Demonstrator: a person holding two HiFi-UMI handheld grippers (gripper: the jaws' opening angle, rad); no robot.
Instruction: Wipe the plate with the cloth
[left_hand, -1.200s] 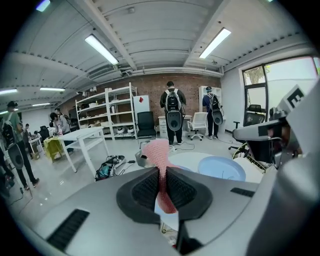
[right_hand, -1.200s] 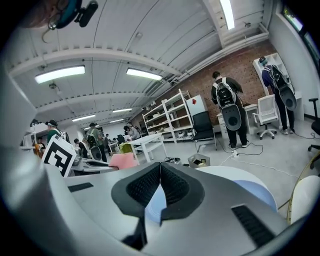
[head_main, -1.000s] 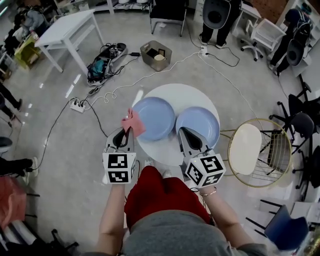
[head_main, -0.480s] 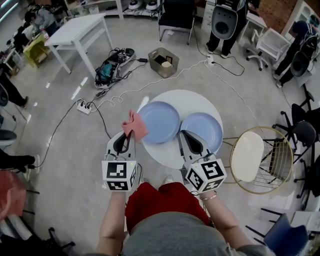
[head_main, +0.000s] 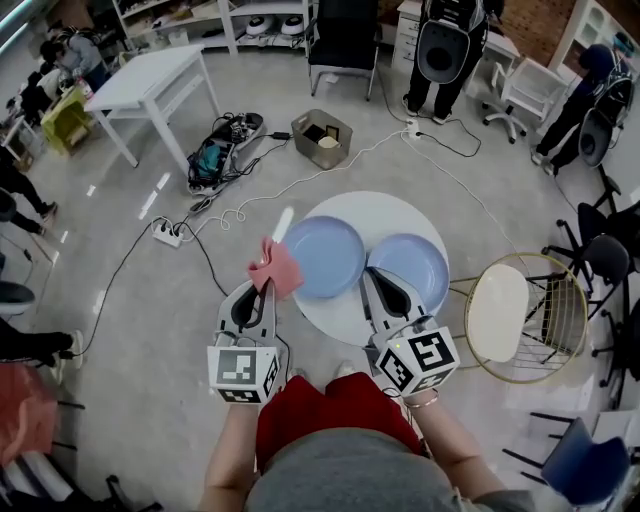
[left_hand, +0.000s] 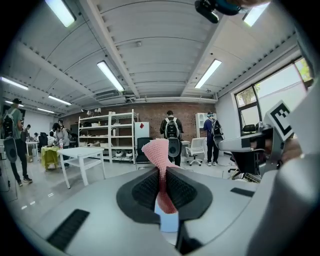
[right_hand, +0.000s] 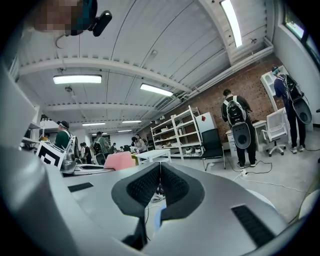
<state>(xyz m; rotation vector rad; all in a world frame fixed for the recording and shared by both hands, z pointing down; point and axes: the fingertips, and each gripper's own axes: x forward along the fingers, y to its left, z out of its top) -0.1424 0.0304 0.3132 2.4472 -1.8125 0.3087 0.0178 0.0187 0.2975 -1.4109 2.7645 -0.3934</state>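
The pink cloth (head_main: 275, 268) is pinched between the jaws of the left gripper (head_main: 263, 287) and bunches up above them. It hangs just off the 9 o'clock rim of the left blue plate (head_main: 325, 257). A second blue plate (head_main: 412, 268) lies just beside that one at its 3 o'clock. The right gripper (head_main: 376, 276) hovers over the second plate's 8 o'clock edge, jaws pressed together on nothing. Both plates sit on a round white table (head_main: 372, 208). Around the table stand a gold wire chair (head_main: 505, 300) at 3 o'clock and an open box (head_main: 322, 125) at 12. A power strip (head_main: 165, 234) with trailing cables lies on the floor at 10.
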